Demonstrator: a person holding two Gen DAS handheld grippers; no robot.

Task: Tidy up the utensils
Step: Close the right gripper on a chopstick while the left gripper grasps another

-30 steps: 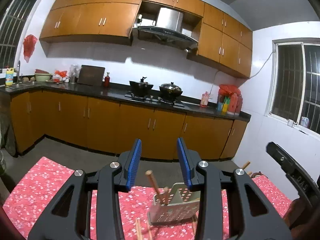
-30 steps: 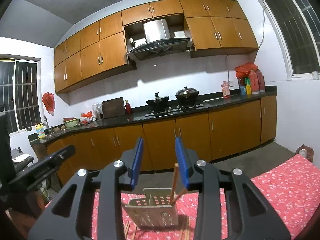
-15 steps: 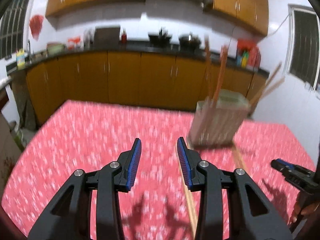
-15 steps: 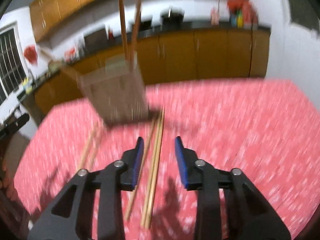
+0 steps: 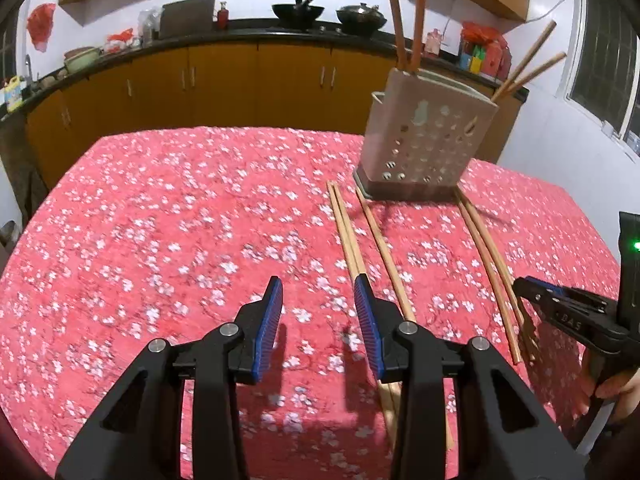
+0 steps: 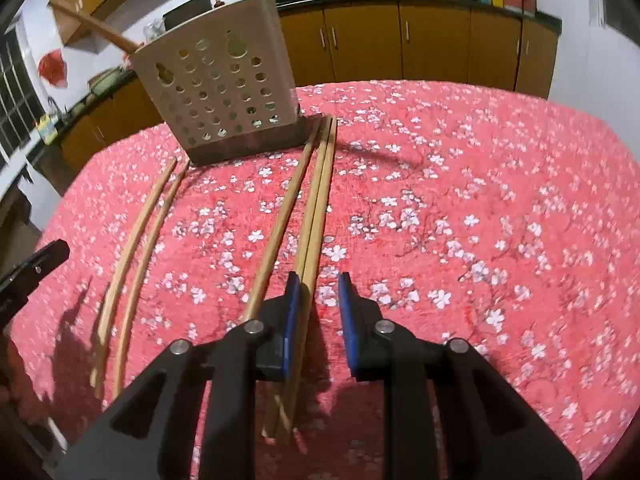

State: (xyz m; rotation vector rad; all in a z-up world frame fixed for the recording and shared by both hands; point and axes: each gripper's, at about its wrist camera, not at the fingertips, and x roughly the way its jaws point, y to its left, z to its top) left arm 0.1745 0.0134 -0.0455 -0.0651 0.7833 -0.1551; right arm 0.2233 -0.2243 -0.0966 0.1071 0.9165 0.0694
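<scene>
A beige perforated utensil holder (image 5: 424, 144) (image 6: 220, 80) stands on the red flowered tablecloth (image 5: 180, 220) with several chopsticks upright in it. Several wooden chopsticks lie flat in front of it: a pair (image 5: 346, 232) (image 6: 318, 200), a single one (image 5: 380, 248) (image 6: 280, 216) and a curved pair (image 5: 490, 264) (image 6: 140, 232). My left gripper (image 5: 318, 308) is open, low over the cloth, left of the flat pair. My right gripper (image 6: 316, 304) is open with the pair's near end between its jaws, close to the left finger (image 6: 290, 312). It also shows in the left wrist view (image 5: 568, 308).
Orange kitchen cabinets (image 5: 260, 76) and a dark counter with woks (image 5: 298, 10) run behind the table. A barred window (image 5: 604, 60) is on the right wall. The cloth's left half (image 5: 140, 240) carries no objects.
Both grippers tilted down from facing the kitchen to facing the table and dropped close to the cloth. The right gripper came over the chopstick pair's near end.
</scene>
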